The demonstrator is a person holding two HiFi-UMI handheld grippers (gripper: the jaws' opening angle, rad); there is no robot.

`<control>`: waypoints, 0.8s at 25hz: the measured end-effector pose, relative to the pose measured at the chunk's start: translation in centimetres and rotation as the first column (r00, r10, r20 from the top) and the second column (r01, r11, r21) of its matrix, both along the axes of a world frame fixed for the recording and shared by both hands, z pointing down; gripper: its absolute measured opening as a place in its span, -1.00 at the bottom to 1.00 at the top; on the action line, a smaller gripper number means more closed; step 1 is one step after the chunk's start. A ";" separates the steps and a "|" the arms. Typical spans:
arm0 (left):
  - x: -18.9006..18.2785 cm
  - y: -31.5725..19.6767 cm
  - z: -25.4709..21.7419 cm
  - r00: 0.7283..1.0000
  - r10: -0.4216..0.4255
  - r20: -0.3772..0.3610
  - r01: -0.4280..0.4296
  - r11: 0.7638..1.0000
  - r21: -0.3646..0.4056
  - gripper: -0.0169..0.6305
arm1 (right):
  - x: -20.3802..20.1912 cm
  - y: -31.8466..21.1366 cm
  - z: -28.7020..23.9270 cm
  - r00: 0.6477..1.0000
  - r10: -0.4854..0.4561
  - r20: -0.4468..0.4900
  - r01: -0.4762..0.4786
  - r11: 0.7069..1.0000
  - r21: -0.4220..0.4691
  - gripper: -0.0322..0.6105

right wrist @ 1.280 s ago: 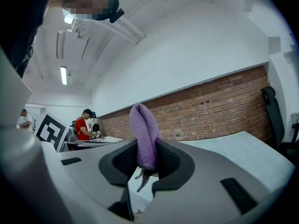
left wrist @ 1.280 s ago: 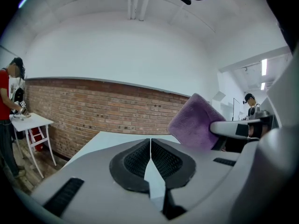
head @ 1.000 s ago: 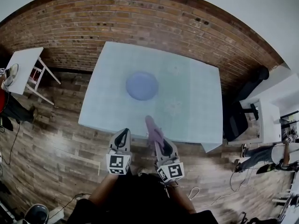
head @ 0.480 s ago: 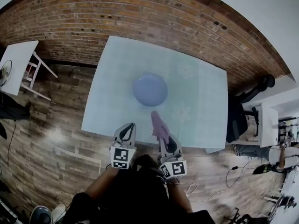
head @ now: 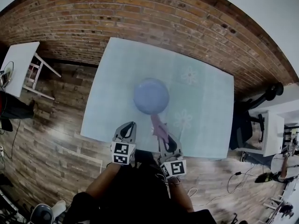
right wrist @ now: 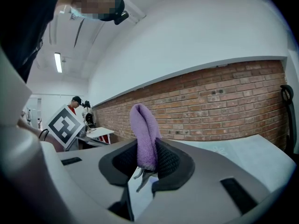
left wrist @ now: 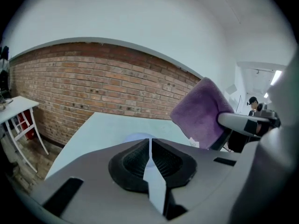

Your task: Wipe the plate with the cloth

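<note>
At the far left a small white table (head: pixel 18 62) stands on the wooden floor (head: pixel 56 139), well apart from the pale bench (head: pixel 117 73); the left hand-held gripper (head: pixel 127 126) hovers at the bench's near edge, jaws pressed together with nothing between them; the blue plate (head: pixel 151 95) lies near the middle of the bench, apart from that gripper; just to the right, the right hand-held gripper (head: pixel 164 138) pinches the purple cloth (head: pixel 158 124), which sticks out past its jaws, its tip near the plate's near rim; a brick wall (head: pixel 140 17) runs behind the bench.
</note>
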State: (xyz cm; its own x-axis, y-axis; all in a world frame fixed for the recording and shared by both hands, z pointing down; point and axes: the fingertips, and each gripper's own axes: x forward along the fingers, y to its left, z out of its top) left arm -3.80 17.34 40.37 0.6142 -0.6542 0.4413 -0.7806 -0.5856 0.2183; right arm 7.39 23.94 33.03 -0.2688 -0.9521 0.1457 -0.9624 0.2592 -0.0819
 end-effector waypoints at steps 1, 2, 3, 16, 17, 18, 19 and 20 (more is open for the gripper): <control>0.6 -0.6 0.1 1.000 -0.016 -0.005 0.016 1.000 -0.017 -0.83 | 0.5 -0.5 0.1 1.000 -0.014 0.001 0.014 1.000 0.000 -0.62; 1.2 -1.2 0.3 0.999 -0.034 -0.011 0.034 0.999 -0.037 -0.83 | 1.1 -1.0 0.3 1.000 -0.028 0.005 0.028 1.000 -0.001 -0.62; 1.7 -1.8 0.8 0.999 -0.053 -0.012 0.052 0.997 -0.055 -0.83 | 1.6 -1.5 0.5 0.999 -0.042 0.011 0.042 0.999 -0.003 -0.62; 3.0 -9.4 11.6 0.981 -0.177 0.084 0.194 0.940 -0.282 -0.82 | 3.9 -7.8 6.1 0.992 -0.123 0.033 0.125 0.989 -0.073 -0.62; 3.0 -9.8 12.6 0.982 -0.171 0.083 0.188 0.933 -0.307 -0.82 | 3.8 -8.2 6.5 0.992 -0.123 0.028 0.125 0.989 -0.074 -0.62; 3.1 -10.2 13.5 0.983 -0.165 0.080 0.182 0.925 -0.333 -0.82 | 3.7 -8.7 6.8 0.992 -0.124 0.024 0.125 0.989 -0.075 -0.62; 3.1 -10.6 14.4 0.984 -0.159 0.078 0.177 0.917 -0.357 -0.82 | 3.7 -9.1 7.1 0.992 -0.124 0.023 0.125 0.989 -0.075 -0.62; 3.1 -11.0 15.3 0.985 -0.153 0.081 0.173 0.909 -0.378 -0.79 | 3.6 -9.4 7.4 0.992 -0.123 0.026 0.124 0.989 -0.079 -0.62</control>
